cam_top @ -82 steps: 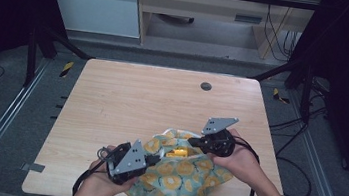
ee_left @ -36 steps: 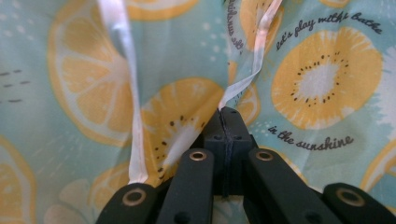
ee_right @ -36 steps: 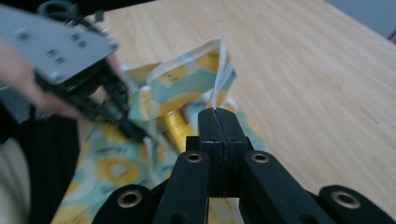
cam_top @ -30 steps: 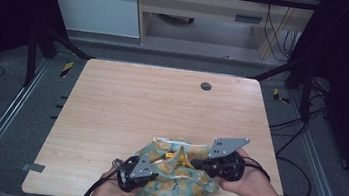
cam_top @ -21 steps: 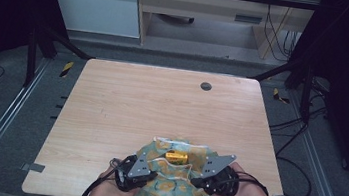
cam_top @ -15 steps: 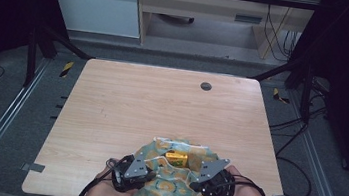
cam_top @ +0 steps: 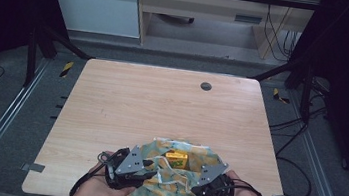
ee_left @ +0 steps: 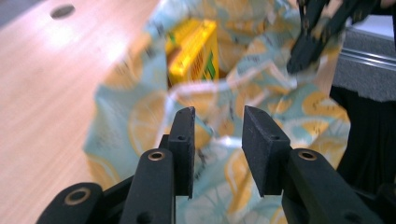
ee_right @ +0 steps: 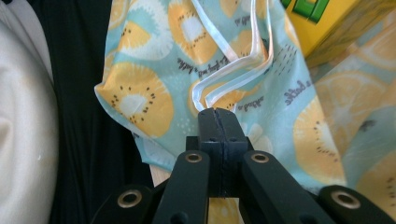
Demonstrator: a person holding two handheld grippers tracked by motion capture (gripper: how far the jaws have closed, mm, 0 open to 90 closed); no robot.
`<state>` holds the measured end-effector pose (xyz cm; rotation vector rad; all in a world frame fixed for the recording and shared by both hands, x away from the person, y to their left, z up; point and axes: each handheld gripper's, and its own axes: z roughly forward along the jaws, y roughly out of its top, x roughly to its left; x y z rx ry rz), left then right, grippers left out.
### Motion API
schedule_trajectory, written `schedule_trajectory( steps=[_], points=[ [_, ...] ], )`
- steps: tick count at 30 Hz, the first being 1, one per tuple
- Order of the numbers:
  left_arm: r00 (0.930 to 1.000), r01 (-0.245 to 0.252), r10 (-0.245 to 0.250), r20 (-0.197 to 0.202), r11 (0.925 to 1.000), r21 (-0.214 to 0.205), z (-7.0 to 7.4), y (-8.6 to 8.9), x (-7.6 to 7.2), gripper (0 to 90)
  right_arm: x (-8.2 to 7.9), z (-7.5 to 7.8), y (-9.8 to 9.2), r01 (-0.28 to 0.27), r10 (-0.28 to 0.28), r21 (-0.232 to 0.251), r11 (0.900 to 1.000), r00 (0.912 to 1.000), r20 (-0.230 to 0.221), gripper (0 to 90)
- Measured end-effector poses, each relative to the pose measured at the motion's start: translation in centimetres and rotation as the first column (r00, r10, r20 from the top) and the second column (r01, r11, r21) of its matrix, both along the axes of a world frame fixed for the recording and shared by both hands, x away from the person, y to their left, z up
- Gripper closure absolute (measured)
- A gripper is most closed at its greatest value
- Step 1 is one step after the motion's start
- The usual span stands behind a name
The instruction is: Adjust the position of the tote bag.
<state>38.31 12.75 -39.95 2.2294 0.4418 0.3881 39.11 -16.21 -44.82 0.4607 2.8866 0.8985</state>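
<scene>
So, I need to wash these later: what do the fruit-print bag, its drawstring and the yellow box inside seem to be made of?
The fruit-print bag looks like thin matte woven cloth: it creases and slumps softly. Its drawstring seems a flat satin-like ribbon, white with a slight sheen. The yellow box looks like printed cardboard, stiff with straight edges; that one probably shouldn't get wet.

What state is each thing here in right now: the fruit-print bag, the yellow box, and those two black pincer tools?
fruit-print bag: lying at the table's near edge, mouth open, white drawstring loose.
yellow box: inside the bag's open mouth, top showing.
left gripper: jaws apart and just been opening, nothing between them, over the bag.
right gripper: jaws shut, pinching the loop of the white drawstring.
table: bare wood beyond the bag.
</scene>
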Motion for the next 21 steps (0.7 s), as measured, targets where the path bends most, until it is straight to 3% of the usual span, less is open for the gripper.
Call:
schedule_trajectory(
  steps=[2, 5, 9, 11, 12, 15, 21],
  points=[
    [0.9999, -0.005, 0.005, 0.01, 0.9999, -0.009, 0.5, -0.2, 0.3, 64.9, -0.1, -0.3, -0.1, -0.003, 0.003, -0.002, 1.0, 1.0, -0.005, 90.0],
    [0.9997, -0.017, 0.016, 0.02, 0.9998, 0.013, 0.5, -0.6, 1.0, 65.1, -0.2, -0.8, -0.3, -0.005, 0.005, -0.007, 1.0, 0.9999, -0.012, 90.0],
    [0.9995, -0.018, 0.02, -0.026, 0.9971, 0.073, -1.6, -1.2, 2.1, 64.9, -0.3, -1.0, -0.7, 0.013, -0.013, 0.006, 0.9999, 0.9998, -0.013, 90.0],
    [0.9983, -0.022, 0.025, -0.052, 0.9971, 0.073, -2.6, -1.2, 2.2, 64.8, -0.3, -0.8, -1.0, 0.022, -0.022, 0.026, 0.9994, 0.9997, -0.011, 89.5],
    [0.9973, -0.016, 0.021, -0.071, 0.9978, 0.065, -3.2, -1.2, 2.1, 64.9, -0.3, -0.8, -1.2, 0.024, -0.024, 0.035, 0.9991, 0.9997, -0.005, 87.5],
    [0.9968, -0.004, 0.009, -0.08, 0.9983, 0.058, -3.8, -1.2, 1.6, 65.3, -0.5, 0.0, -1.7, 0.043, -0.045, 0.076, 0.9962, 0.9987, 0.024, 76.2],
    [0.9966, 0.018, -0.011, -0.082, 0.9961, 0.086, -5.0, -1.6, 0.9, 66.0, 0.0, 2.2, -2.2, 0.06, -0.077, 0.154, 0.9863, 0.991, 0.109, 57.0]
  ],
)
